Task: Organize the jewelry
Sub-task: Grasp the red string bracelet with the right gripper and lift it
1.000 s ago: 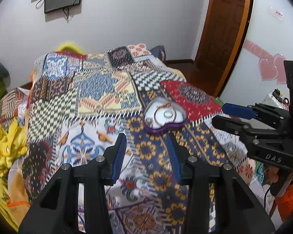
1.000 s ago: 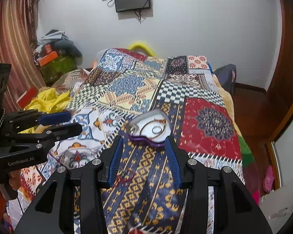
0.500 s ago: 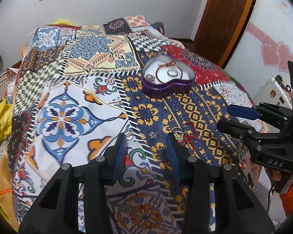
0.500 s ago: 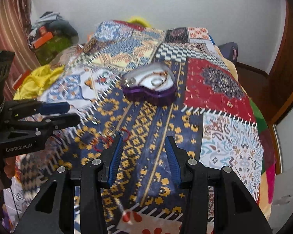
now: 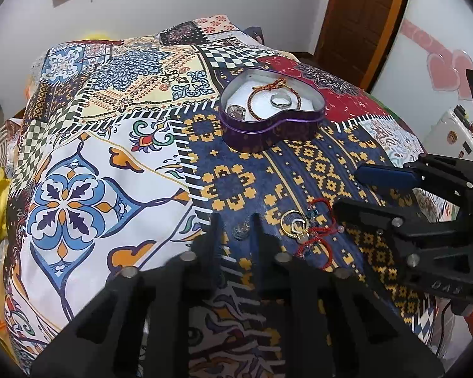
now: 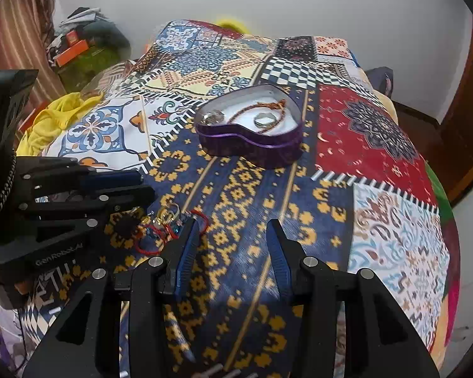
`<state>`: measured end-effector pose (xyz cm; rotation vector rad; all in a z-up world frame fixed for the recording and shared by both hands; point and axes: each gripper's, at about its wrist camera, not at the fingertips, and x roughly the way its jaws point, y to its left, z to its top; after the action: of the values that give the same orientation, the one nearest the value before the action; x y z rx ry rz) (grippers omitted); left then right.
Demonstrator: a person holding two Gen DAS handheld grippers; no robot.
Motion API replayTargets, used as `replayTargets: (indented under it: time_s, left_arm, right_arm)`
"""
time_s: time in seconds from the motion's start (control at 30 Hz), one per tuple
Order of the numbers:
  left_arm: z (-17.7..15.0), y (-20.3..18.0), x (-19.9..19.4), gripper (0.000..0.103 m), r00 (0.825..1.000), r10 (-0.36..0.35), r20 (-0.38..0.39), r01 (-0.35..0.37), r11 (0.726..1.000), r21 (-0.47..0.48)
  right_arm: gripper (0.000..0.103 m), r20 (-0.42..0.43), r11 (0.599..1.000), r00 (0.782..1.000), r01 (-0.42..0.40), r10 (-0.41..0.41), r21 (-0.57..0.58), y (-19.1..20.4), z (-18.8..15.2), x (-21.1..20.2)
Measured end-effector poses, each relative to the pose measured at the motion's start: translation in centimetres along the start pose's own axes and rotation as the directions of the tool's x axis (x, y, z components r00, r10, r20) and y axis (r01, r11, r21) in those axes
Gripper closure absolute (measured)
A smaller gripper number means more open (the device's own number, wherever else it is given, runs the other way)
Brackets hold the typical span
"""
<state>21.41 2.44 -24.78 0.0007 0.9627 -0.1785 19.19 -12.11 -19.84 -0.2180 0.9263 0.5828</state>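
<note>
The left gripper [image 5: 235, 223] has its fingers nearly pressed together, a small silvery piece [image 5: 241, 230] between the tips, the loose jewelry [image 5: 302, 230] just right, while the right gripper [image 6: 233, 236], fingers spread and empty, faces the heart-shaped box [image 6: 252, 132] beyond, where pieces collect.

A purple heart tin [image 5: 269, 129] with a white lining sits on a patchwork bedspread [image 5: 78, 189] of navy-and-yellow, red and checkered patches; red cord bracelet [image 5: 315, 239].
</note>
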Motion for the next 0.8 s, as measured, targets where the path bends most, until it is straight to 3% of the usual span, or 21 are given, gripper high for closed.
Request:
replayTargets:
  time_s: [0.27, 0.8]
  left_arm:
    - [-0.3, 0.7, -1.3, 0.095, 1.0, -0.027, 0.014, 0.028, 0.999, -0.042]
    - [-0.9, 2.1, -5.7, 0.094, 0.995, -0.032, 0.089, 0.041, 0.994, -0.098]
  right_arm:
    - [0.063, -0.005, 0.996, 1.0, -0.014, 0.013, -0.086, 2.0, 0.7, 1.0]
    - [0.065, -0.017, 0.989, 0.993, 0.116, -0.119, -0.094, -1.3, -0.9, -0.8]
